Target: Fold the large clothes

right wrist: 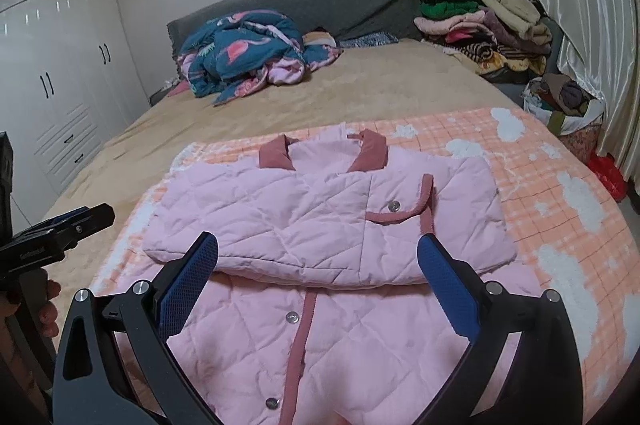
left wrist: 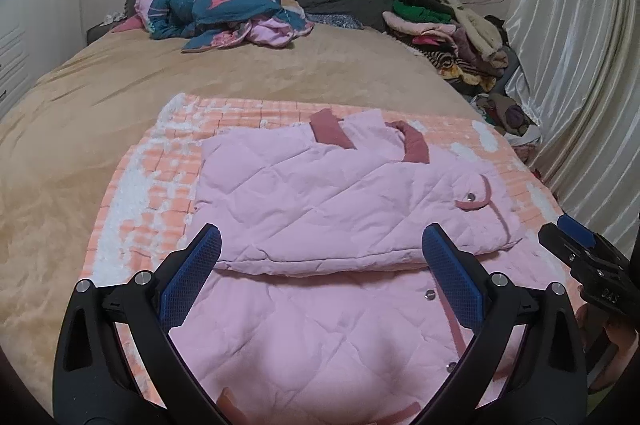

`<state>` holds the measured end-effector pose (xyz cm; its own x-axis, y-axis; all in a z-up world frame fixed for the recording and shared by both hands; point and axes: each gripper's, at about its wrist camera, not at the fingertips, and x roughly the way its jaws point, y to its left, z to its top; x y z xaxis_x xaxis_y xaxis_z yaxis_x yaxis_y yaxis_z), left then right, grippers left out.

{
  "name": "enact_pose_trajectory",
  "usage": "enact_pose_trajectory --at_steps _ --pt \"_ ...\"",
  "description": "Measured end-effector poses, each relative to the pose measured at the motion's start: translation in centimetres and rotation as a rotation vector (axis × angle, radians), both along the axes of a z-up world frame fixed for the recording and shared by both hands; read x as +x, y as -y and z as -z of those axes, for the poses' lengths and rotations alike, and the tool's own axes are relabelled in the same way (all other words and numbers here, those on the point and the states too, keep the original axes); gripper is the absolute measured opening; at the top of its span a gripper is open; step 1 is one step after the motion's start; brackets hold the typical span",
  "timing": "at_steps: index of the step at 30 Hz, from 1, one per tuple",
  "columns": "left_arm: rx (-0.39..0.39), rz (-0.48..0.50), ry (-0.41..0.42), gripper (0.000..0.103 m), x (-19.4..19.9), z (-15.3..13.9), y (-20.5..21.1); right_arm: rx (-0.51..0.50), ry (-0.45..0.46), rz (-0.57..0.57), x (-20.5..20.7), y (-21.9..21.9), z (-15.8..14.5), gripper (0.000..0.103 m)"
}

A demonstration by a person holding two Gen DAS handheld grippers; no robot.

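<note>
Blue-padded, the left claw (left wrist: 320, 257) hangs low over the near half of one pale pink quilted jacket with dusty-rose trim (left wrist: 320, 209), its two fingers spread wide and gripping nothing. Beside it the right claw (right wrist: 318, 265) holds the same pose, equally spread (each shows at the edge of the other's view). That jacket lies partly folded on one orange-and-white checked blanket (right wrist: 560, 193) across the tan bed (left wrist: 100, 97); four metal snaps show.

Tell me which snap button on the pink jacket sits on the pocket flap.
The silver snap on the folded-over upper layer, inside the dark-pink-trimmed pocket flap. The other snaps, like this one, run down the front placket nearer the grippers.
</note>
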<state>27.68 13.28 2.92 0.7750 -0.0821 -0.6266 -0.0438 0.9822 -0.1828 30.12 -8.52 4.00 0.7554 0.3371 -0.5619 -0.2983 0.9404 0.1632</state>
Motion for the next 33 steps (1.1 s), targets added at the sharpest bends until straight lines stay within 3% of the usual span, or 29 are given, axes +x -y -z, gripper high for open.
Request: enact_pose_trajectory --at_steps 20,33 --pt "0.052 0.068 0.13 0.094 -5.1 -4.1 3.5 0.024 0.069 0.065 -6.3 4.9 -3.2 0.099" --pt "0.033 0.048 0.207 0.094 -8.4 -6.0 2.6 0.032 0.081 0.102 -9.5 7.8 -3.7 0.099"
